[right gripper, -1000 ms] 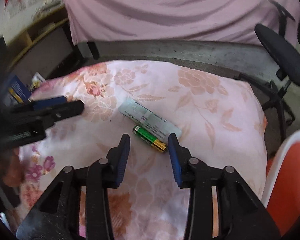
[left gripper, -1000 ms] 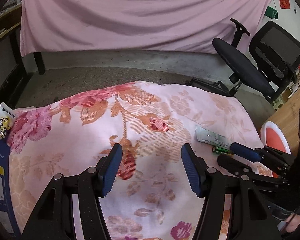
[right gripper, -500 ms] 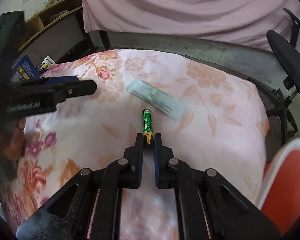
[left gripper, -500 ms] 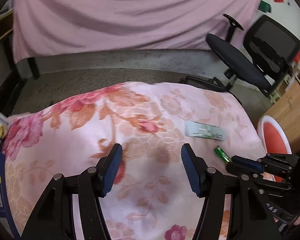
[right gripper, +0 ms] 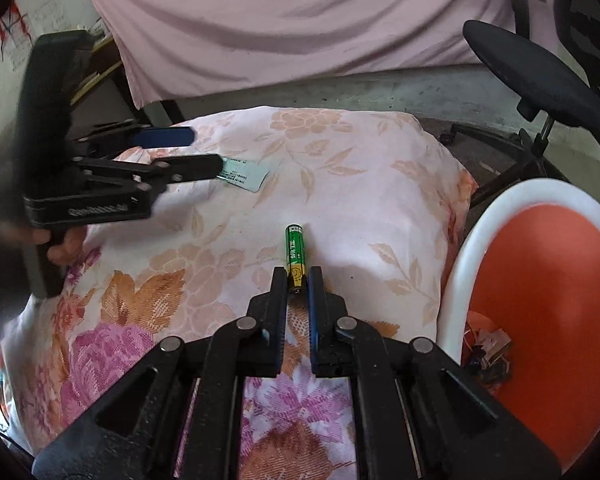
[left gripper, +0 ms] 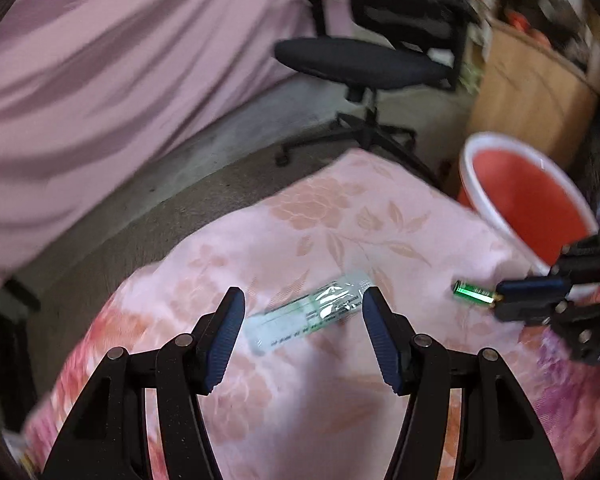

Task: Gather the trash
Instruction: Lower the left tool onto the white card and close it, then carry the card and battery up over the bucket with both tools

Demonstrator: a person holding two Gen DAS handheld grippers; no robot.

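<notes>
My left view is smeared with motion blur: the pink curtain (left gripper: pixel 100 80) streaks, and the office chair (left gripper: pixel 372 56) and red bin (left gripper: pixel 528 200) have soft edges. My right view is sharp in the middle, so the print on the green battery (right gripper: pixel 295 252) shows. Daylight is soft and even, and shadows on the floral cloth (right gripper: pixel 360 208) are faint. Both pictures bend and darken to black at the corners.

Office chair (left gripper: pixel 364 60) (black) beside pink curtain (left gripper: pixel 120 60)
</notes>
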